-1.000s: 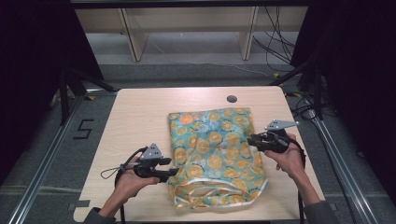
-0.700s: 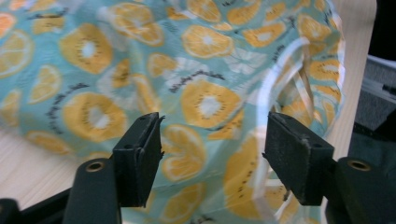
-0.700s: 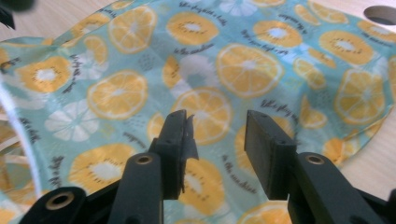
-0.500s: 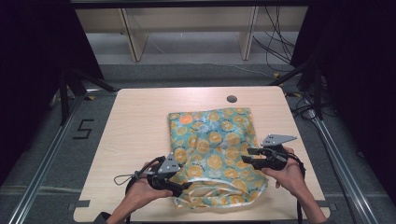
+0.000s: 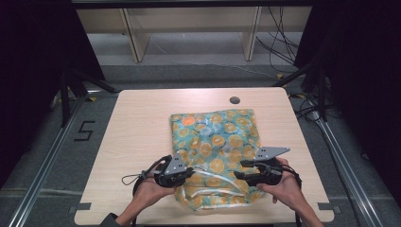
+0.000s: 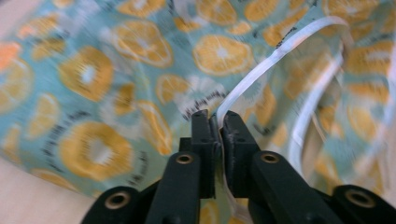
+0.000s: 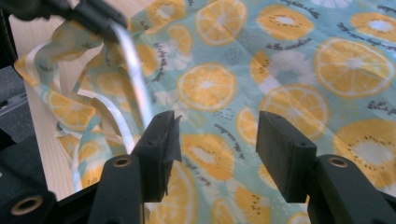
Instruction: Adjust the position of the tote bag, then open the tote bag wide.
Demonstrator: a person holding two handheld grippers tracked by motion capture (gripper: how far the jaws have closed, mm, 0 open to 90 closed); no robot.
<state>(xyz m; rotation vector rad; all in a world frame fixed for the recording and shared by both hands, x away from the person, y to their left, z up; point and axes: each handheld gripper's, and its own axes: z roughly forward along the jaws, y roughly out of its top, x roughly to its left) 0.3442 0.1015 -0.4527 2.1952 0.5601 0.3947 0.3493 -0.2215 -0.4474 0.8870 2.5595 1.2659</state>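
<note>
Fruit-print bag (image 5: pixel 215 142) flat on surface (image 5: pixel 142 123), mouth end toward person, near front edge. Left hand-held gripper (image 5: pixel 189 174) at bag's near-left corner, jaws just closed, clamped on white ribbon handle (image 6: pixel 275 53). Right hand-held gripper (image 5: pixel 238 176) at near-right corner, jaws just been opening, now wide apart over print, nothing pinched; second ribbon loop (image 7: pixel 135 79) just beside its left jaw. Step in hand, by judgement: gathering bag's 2 handles. Next move calls for right jaws to straddle free ribbon, then close.
</note>
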